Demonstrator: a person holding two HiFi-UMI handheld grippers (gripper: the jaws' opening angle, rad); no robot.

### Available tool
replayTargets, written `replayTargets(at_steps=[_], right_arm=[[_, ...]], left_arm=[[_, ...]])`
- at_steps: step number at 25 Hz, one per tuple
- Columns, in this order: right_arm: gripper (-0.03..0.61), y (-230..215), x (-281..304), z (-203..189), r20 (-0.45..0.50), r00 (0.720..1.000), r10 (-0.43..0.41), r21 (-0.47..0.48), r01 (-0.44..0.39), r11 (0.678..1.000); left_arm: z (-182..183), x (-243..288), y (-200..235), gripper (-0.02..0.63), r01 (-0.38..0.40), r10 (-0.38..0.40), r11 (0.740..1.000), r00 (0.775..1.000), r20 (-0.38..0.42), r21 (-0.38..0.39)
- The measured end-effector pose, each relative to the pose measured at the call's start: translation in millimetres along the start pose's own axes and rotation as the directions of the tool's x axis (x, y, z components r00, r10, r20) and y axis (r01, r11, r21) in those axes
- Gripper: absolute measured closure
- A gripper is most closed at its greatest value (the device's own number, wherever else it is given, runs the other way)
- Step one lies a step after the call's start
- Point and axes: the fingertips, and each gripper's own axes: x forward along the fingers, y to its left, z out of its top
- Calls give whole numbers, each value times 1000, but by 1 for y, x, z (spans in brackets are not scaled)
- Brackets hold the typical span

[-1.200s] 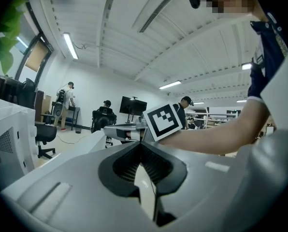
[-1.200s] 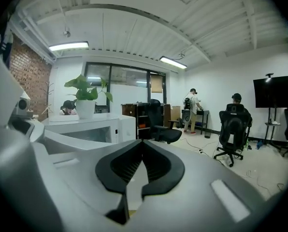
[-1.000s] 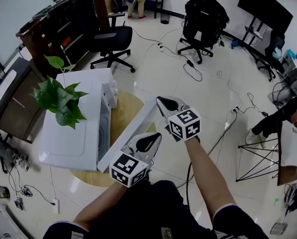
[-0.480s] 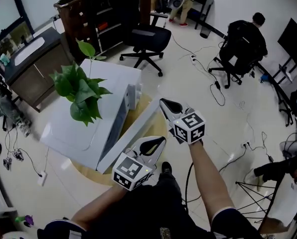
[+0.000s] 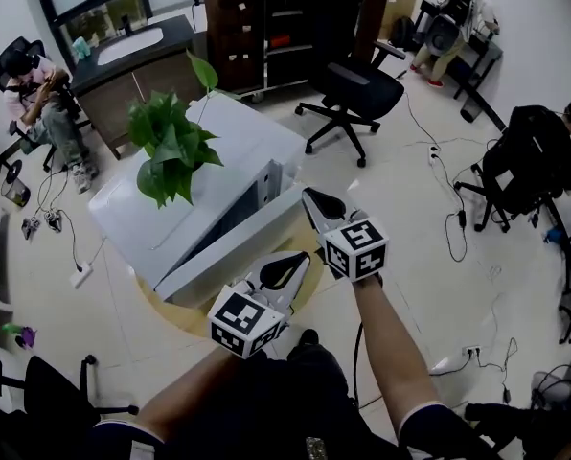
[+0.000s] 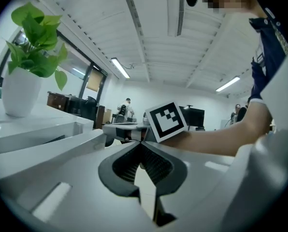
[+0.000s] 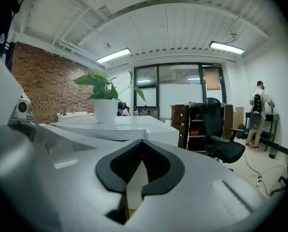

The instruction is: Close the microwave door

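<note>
A white microwave (image 5: 223,156) stands on a low round table (image 5: 175,312) with a potted plant (image 5: 175,147) on its top. Its door (image 5: 230,249) is ajar, at a narrow angle to the front. In the head view my right gripper (image 5: 316,199) is shut and empty, its tip at the door's free end. My left gripper (image 5: 290,266) is also shut and empty, just off the door's outer face. The left gripper view shows the left gripper (image 6: 143,144), the microwave (image 6: 42,132) and the plant (image 6: 33,57). In the right gripper view the right gripper (image 7: 143,141) points at the microwave (image 7: 120,127).
A black office chair (image 5: 357,89) and dark shelves (image 5: 266,27) stand behind the microwave. A person sits at the far left (image 5: 41,94), others at the right (image 5: 539,147). Cables (image 5: 458,228) run over the pale floor.
The door has swung nearer to the microwave's front. Both grippers have followed it, and my view has turned so the microwave sits more towards the centre.
</note>
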Motion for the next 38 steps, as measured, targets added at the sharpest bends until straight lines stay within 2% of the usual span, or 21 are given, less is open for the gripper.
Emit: replayTargets(at_steps=[7,11,15,27,33,38], right_arm=[[577,0,23,6,13,998,66,-34,-66,997],[575,-3,30,8,26,996,81,-40,-80,996],[575,-1,43,9,11,995,103,-50,-102,994],[575,1,58,16,23,987,161,-58,-159,986],[577,6,54,16,13,979,201,-75,-200,977],[577,19,28,20,41,962,268,-108,-263,959]], left_arm=[[3,-7,25,609,-178,178,984,984,21,6],[7,-21,33,609,-252,252,968,967,38,10],[0,-38,41,609,-316,316,949,949,24,-6],[0,-41,54,609,-392,393,920,919,26,-22],[-5,-9,79,609,-407,406,914,914,22,13],[-16,15,101,609,-429,430,903,903,-15,26]])
